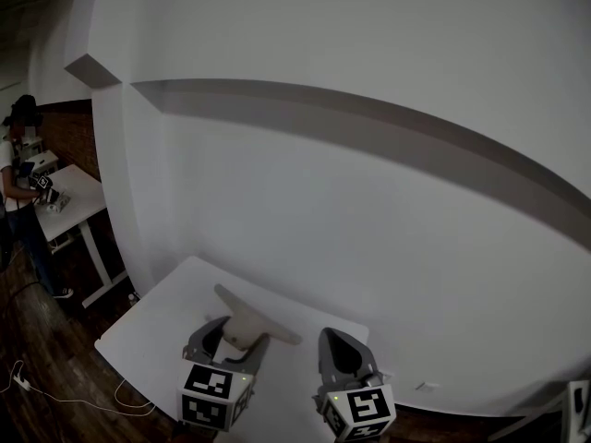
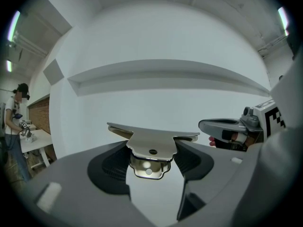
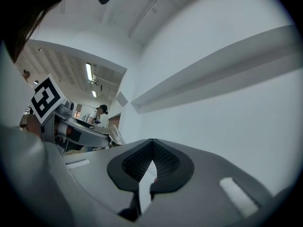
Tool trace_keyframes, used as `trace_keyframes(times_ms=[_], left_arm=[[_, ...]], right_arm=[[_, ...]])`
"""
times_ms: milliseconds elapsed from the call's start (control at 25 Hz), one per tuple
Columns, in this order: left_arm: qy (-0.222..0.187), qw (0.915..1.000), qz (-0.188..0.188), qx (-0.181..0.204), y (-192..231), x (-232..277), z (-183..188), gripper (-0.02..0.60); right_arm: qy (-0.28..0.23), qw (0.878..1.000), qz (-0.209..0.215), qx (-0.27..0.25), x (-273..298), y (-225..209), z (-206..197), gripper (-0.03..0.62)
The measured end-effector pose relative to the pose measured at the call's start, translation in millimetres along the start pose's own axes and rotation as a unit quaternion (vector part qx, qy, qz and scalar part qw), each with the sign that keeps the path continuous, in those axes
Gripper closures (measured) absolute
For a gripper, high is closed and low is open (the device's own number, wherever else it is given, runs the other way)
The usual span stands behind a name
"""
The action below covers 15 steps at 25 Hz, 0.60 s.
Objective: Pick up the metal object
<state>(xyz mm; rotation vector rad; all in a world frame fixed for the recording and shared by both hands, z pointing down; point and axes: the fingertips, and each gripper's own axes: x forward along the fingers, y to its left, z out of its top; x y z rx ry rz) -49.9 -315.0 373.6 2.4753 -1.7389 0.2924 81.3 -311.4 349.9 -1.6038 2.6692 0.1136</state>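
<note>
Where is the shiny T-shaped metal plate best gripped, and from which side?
Grip the shiny T-shaped metal plate by its narrow stem, coming from the stem end, with one jaw on each side edge. The stem fits between the jaws, while the wide crossbar sticks out beyond them. The left gripper holds it this way.

- White table (image 1: 152,335): sited against the wall, near edge towards the camera.
- White wall (image 1: 369,229): plain, with 1 grey recessed band (image 1: 369,118) running across it.
- Dark wooden floor (image 1: 46,349): 1 white cable (image 1: 83,397) lies loose on it, left of the table.
- Second white table (image 1: 81,192): far left, well apart from the first.
- Person (image 1: 18,183): dark cap, light top, standing at the second table.
- Brick wall (image 1: 69,137): behind the person.
- Ceiling strip lights (image 3: 89,72): lit, seen in the right gripper view.
</note>
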Motion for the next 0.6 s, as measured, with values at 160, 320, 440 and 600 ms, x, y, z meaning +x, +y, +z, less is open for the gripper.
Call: trace_keyframes(times_ms=[160, 320, 440, 600], left_arm=[[-0.002, 1.0, 0.004, 0.003, 1.0, -2.6, 1.5, 0.298], [-0.004, 1.0, 0.002, 0.001, 1.9, -1.4, 2.1, 0.297], [-0.003, 1.0, 0.003, 0.004, 4.2, -1.9, 1.4, 0.298], [-0.002, 1.0, 0.007, 0.005, 7.4, -2.9, 1.0, 0.297]], right_arm=[[0.0, 1.0, 0.0, -0.001, -0.3, 0.8, 0.9, 0.585], [-0.001, 1.0, 0.0, -0.004, 2.0, 0.7, 2.1, 0.585], [-0.002, 1.0, 0.001, -0.004, 2.9, 2.3, 2.7, 0.585], [-0.001, 1.0, 0.0, 0.0, 3.6, 2.6, 3.7, 0.585]])
